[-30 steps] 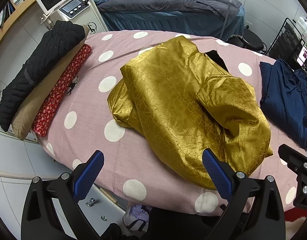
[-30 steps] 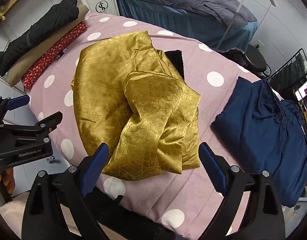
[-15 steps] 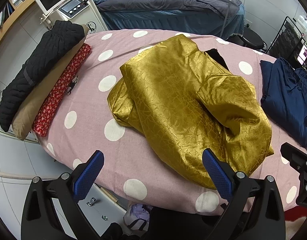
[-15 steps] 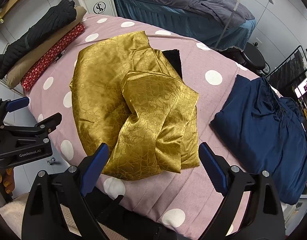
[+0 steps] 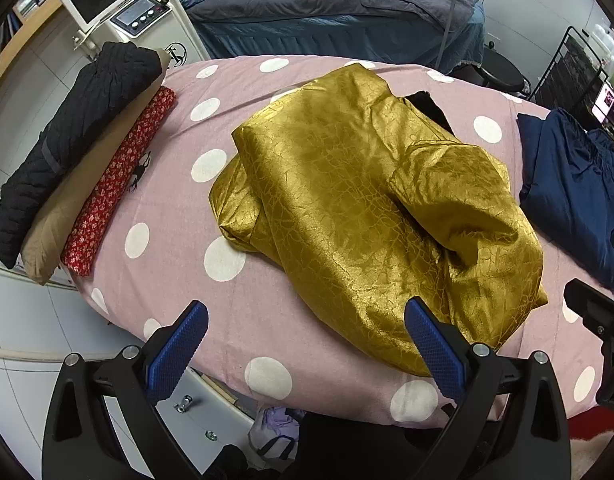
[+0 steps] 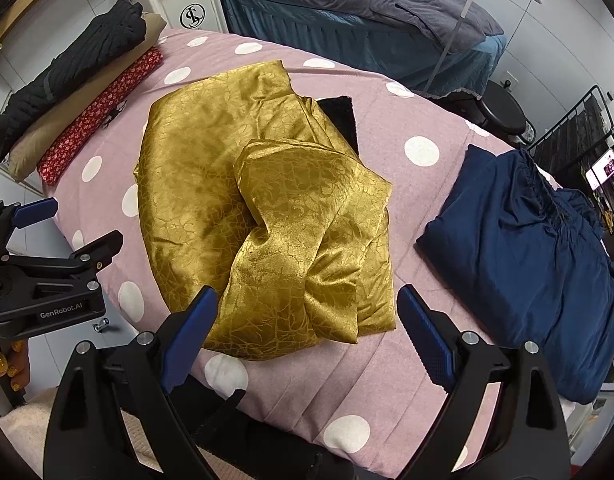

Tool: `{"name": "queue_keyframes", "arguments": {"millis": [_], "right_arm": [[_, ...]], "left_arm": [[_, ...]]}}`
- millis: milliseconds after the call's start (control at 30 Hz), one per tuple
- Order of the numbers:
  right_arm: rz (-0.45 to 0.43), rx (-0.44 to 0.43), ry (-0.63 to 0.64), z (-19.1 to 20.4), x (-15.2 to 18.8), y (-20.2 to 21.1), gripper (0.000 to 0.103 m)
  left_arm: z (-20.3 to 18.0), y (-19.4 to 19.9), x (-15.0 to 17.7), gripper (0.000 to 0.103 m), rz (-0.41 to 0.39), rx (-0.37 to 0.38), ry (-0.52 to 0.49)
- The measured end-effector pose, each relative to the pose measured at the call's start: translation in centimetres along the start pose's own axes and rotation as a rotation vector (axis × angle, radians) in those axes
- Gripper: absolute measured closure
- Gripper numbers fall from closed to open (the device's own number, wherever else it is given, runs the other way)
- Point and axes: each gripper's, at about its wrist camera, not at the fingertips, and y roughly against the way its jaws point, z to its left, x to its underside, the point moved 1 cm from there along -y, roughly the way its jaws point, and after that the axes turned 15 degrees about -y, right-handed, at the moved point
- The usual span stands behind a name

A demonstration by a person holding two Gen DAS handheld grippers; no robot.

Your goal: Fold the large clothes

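Gold garment bunched mid-bed, long axis running from near edge to far edge.
We hold both tongs, left and right, open and empty; "GenRobot.AI" reads on the left one.

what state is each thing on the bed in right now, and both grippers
gold garment: roughly folded, rumpled, lying on the bed
navy garment: bunched, lying flat right of the gold one
black roll: rolled, at bed's left edge
red floral roll: rolled, beside the black one
left gripper: open, empty
right gripper: open, empty
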Motion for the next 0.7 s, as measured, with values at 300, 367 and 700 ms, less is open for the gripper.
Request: {"name": "queue_keyframes", "arguments": {"millis": [300, 367, 700], "right_arm": [[0.001, 0.001, -0.001, -0.03, -0.03, -0.02, 0.013], [0.002, 0.001, -0.003, -0.04, -0.03, -0.04, 0.013], [0.005, -0.002, -0.016, -0.27, 0.01, -0.19, 0.013]], "left_arm": [[0.21, -0.11, 0.04, 0.007, 0.005, 0.003, 0.008], [0.24, -0.28, 0.04, 0.007, 0.011, 0.01, 0.015], [0.27, -0.35, 0.04, 0.006, 0.017, 0.017, 0.018]]}}
